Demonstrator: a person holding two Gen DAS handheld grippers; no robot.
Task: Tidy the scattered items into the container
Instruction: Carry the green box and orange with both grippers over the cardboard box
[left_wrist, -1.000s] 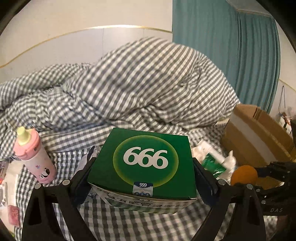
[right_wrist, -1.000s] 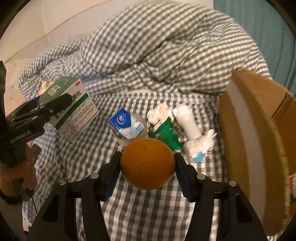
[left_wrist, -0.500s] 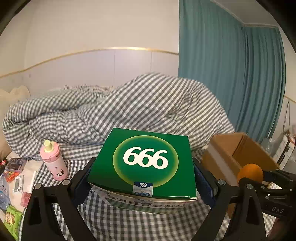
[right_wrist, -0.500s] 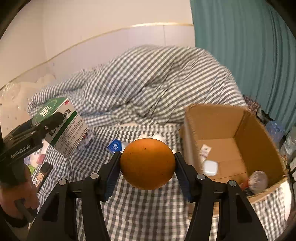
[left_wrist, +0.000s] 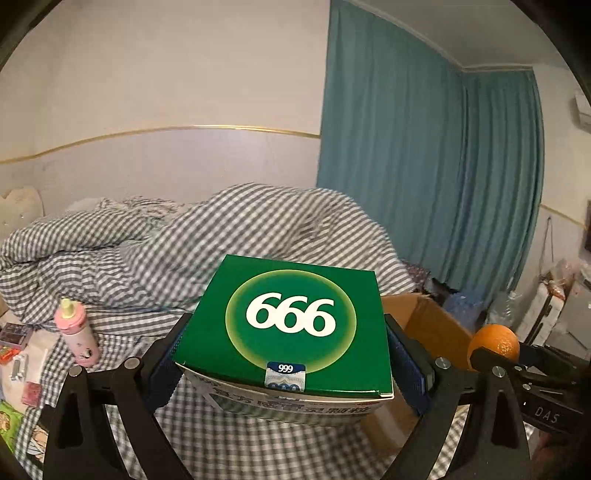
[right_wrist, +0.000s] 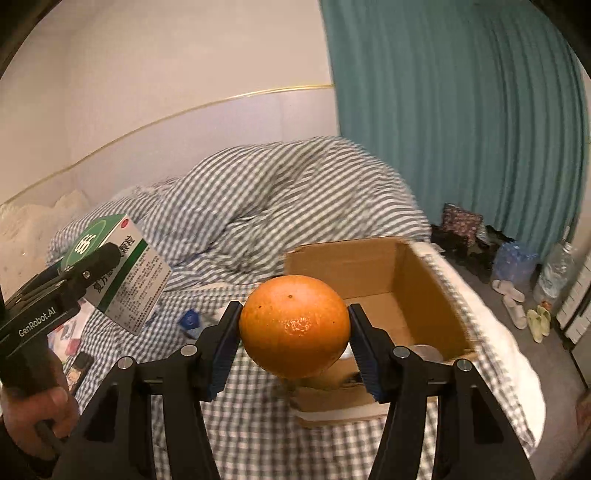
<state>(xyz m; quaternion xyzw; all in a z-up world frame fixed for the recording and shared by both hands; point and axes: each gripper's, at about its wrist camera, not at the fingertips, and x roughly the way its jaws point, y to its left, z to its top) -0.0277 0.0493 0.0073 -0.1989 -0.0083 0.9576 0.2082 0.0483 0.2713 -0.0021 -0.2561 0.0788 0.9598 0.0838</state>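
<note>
Both grippers have lifted up off the bed and swung toward the cardboard box (right_wrist: 369, 280). A moment ago the little things on the bed filled both views. Now those things sit lower down, and the open top of the cardboard box shows.

The left gripper (left_wrist: 284, 354) pinches the green medicine box (left_wrist: 291, 328) from both sides, with its blue pads pressed flat on the walls. The green medicine box is up in the air, just beside the near-left corner of the cardboard box, not over it yet.

The right gripper (right_wrist: 293, 332) squeezes the orange (right_wrist: 294, 326) between its pads. The orange hangs in front of the cardboard box, close to its near wall and above its rim.

This means both things are picked up and almost there. I think the next job is to bring each one over the opening and let go.

Something round and grey lies inside the cardboard box, but it is partly hidden, so I cannot tell what it is.

More tidying waits. The pink bottle (left_wrist: 75, 336) stands on the bed, well to the left of the cardboard box, and a small blue packet (right_wrist: 190, 319) lies on the checked cover (right_wrist: 258, 206) closer to it.
</note>
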